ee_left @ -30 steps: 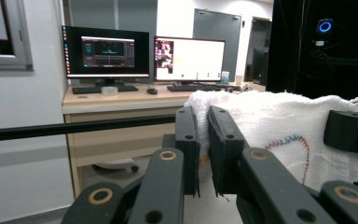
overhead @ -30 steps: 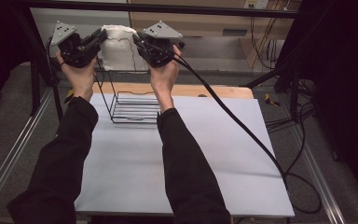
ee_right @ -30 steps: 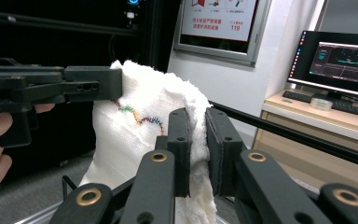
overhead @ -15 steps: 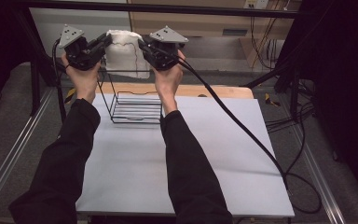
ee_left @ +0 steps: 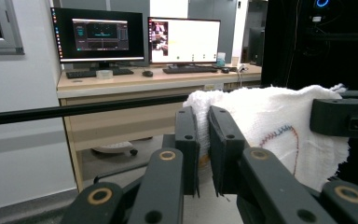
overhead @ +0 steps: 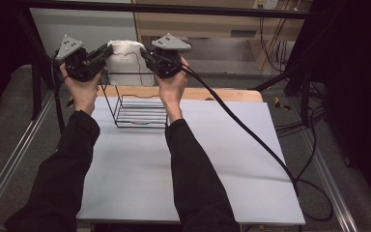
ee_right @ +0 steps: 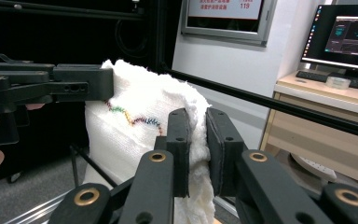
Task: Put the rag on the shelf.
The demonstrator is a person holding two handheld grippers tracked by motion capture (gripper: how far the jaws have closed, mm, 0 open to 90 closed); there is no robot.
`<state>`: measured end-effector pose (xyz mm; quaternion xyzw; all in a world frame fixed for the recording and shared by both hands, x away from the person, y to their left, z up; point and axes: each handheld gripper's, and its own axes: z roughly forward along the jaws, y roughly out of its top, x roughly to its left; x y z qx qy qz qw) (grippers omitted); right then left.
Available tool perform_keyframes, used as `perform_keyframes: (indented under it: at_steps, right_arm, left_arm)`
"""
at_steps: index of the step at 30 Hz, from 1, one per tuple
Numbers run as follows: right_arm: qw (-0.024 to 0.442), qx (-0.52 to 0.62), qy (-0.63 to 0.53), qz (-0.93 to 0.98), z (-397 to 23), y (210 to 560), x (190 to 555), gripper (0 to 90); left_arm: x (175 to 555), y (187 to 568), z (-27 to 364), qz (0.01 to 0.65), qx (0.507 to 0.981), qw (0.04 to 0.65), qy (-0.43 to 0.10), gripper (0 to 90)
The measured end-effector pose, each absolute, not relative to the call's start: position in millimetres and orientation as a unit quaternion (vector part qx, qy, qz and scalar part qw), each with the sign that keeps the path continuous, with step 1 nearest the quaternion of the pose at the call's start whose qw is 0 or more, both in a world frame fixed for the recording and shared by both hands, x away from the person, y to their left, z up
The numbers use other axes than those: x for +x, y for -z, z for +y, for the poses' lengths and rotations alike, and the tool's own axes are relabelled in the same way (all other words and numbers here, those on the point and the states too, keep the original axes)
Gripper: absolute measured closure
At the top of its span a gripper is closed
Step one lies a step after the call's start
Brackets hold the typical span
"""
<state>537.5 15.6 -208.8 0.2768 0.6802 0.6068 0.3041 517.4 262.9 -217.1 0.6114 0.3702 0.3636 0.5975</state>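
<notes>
Both claws mine: left gripper (overhead: 107, 50) and right gripper (overhead: 143, 52) each clamped on top corner of white cloth (overhead: 124, 60), held up stretched between them above wire basket (overhead: 137, 110) at bench (overhead: 198, 159) far edge.

Desk (overhead: 212, 164) with pale grey top, black wire basket (overhead: 140, 108) standing near its far left edge.

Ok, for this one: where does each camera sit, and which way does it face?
High view: above the person's side, looking forward and down on the table; both forearms, left gripper and right gripper show.
Left gripper view: on the left gripper, facing the monitors; jaws pinch the white cloth.
Right gripper view: on the right gripper, facing a wall; fingertips at left.
All share the cloth.
</notes>
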Motion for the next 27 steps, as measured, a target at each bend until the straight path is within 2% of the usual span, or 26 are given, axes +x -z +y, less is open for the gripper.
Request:
perform_keyframes:
  at_steps: [27]
  right_arm:
    - [0.280,0.268,-0.603,0.698,17.2,222.0,525.0,79.4]
  left_arm:
    - [497.1,233.0,272.4,0.367,0.629,0.588,-0.352,81.7]
